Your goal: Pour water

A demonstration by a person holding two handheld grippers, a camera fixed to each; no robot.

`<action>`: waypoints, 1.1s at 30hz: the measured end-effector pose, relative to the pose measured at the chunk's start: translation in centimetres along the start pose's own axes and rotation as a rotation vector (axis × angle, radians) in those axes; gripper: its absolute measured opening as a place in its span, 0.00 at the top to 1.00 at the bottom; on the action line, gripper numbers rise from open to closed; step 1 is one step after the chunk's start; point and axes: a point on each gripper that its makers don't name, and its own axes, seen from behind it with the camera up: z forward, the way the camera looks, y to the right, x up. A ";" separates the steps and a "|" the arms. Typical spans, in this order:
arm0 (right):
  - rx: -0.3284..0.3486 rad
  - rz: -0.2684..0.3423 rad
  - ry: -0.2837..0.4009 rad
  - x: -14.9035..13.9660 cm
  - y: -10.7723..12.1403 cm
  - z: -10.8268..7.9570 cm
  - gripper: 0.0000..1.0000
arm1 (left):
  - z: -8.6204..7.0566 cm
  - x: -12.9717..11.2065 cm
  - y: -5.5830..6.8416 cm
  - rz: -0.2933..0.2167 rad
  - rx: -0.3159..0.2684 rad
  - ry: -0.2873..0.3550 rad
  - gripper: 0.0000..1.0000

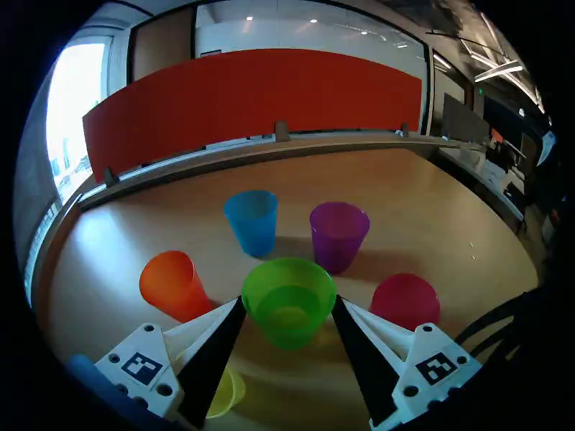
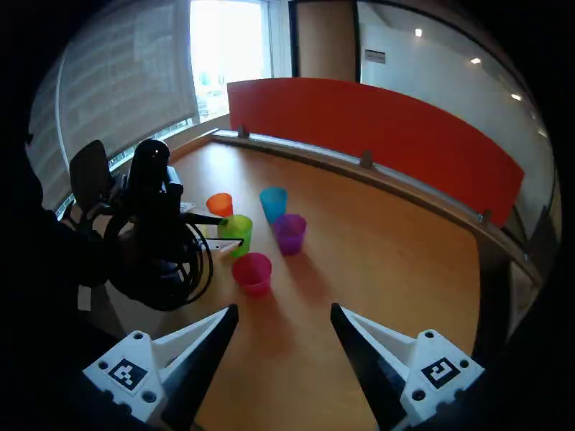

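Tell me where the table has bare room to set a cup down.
Widest bare wood: from the purple cup and pink cup across to the red divider. Also bare: between the pink cup and the right gripper. Crowded: orange cup, blue cup and green cup beside the left gripper.

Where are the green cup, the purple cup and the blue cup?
green cup [image 1: 289,302], left gripper view, its inside.
purple cup [image 1: 339,241], left gripper view, outer side.
blue cup [image 1: 251,226], left gripper view, outer side.

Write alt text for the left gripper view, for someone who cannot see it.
The left gripper clasps a green cup over a wooden table. An orange cup, blue cup, purple cup and pink cup stand around it; a yellow cup peeks from under one finger.
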 end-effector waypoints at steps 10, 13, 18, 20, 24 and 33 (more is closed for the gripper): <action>-0.002 -0.002 0.003 0.2 0.2 -0.1 0.00 | 0.7 -0.6 -0.1 -0.014 0.001 -0.032 0.14; -0.001 -0.002 0.004 0.3 0.2 -0.1 0.00 | 0.9 -0.7 -0.1 -0.014 0.002 -0.038 0.14; -0.001 -0.003 0.004 0.4 0.2 0.0 0.00 | 0.9 -0.9 -0.1 -0.013 0.002 -0.051 0.13; 0.000 -0.003 0.005 0.4 0.3 0.0 0.00 | 0.8 -1.0 -0.2 -0.014 0.005 -0.056 0.13; -0.001 -0.004 0.006 0.5 0.3 0.0 0.00 | 0.8 -1.2 -0.4 -0.013 0.010 -0.072 0.12; -0.001 -0.005 0.016 0.8 0.4 -0.1 0.00 | 0.5 -0.7 -0.3 0.018 0.017 -0.078 0.11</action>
